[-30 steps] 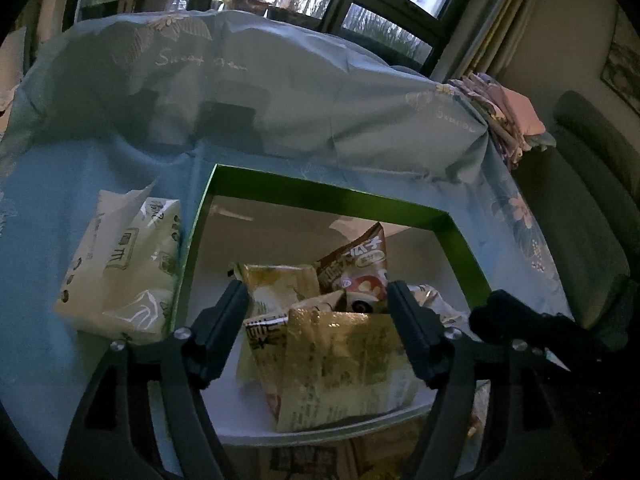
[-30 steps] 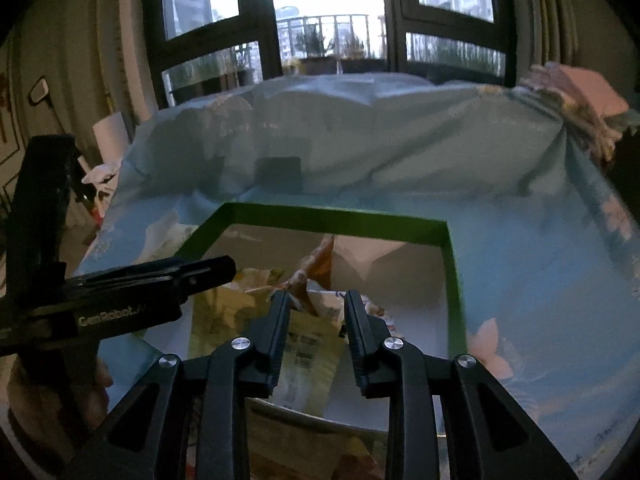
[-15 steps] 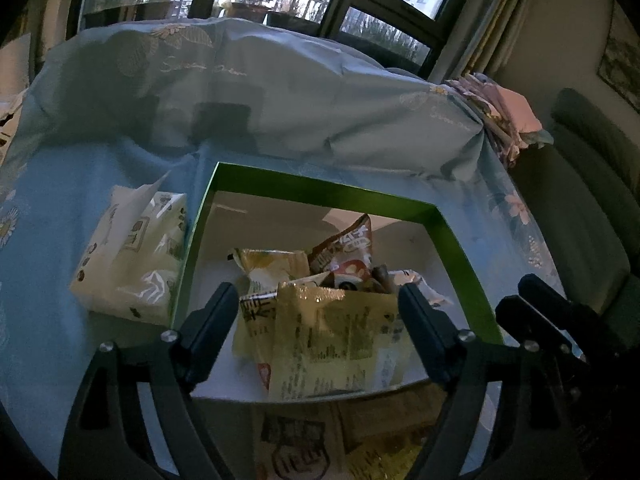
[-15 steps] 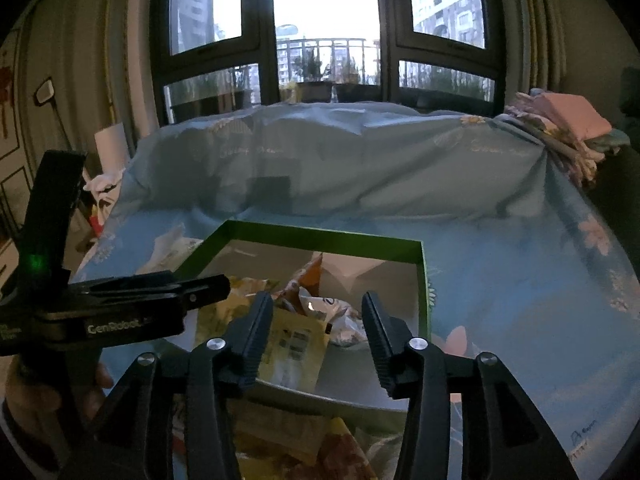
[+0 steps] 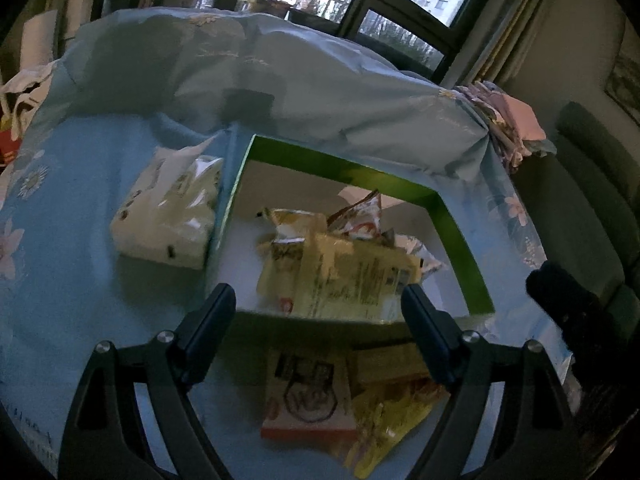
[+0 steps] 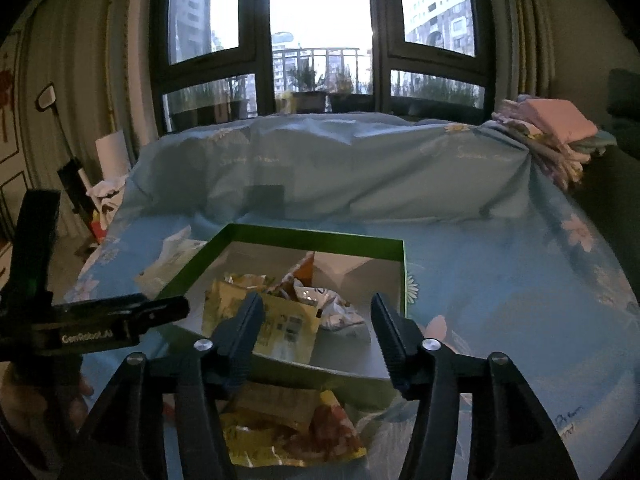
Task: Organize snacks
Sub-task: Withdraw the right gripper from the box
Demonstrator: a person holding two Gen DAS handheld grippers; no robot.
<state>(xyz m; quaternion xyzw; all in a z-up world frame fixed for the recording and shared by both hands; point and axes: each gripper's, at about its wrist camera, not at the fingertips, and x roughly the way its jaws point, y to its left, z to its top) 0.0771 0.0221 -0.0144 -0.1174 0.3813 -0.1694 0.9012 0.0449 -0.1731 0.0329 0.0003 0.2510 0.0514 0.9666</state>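
**Snacks lying in green box, both claws let go**

Left wrist view: snack packets [image 5: 340,276] heaped in the green box [image 5: 460,240], a big yellow one on top, an orange one poking up behind. Box resting on the blue flowered sheet [image 5: 72,208] of a bed. More packets [image 5: 320,400] lying loose on the sheet just in front of the box, under the claw. White tissue pack [image 5: 168,216] just beside the box's left wall. Left claw [image 5: 316,328] spread wide, jaws just been opening, nothing between them, hovering before the box's near edge. Tip of the right claw [image 5: 568,304] dark at the right edge.

Right wrist view: same box [image 6: 312,236] seen from lower down, yellow packet [image 6: 280,320] and crumpled white packet [image 6: 336,304] inside. Loose packets [image 6: 288,428] on the sheet below. Right claw [image 6: 316,328] parted about halfway, jaws just been opening, gripping nothing. Left claw [image 6: 160,312] reaching in from the left, side-on. Folded cloths [image 6: 552,132] stacked at far right.
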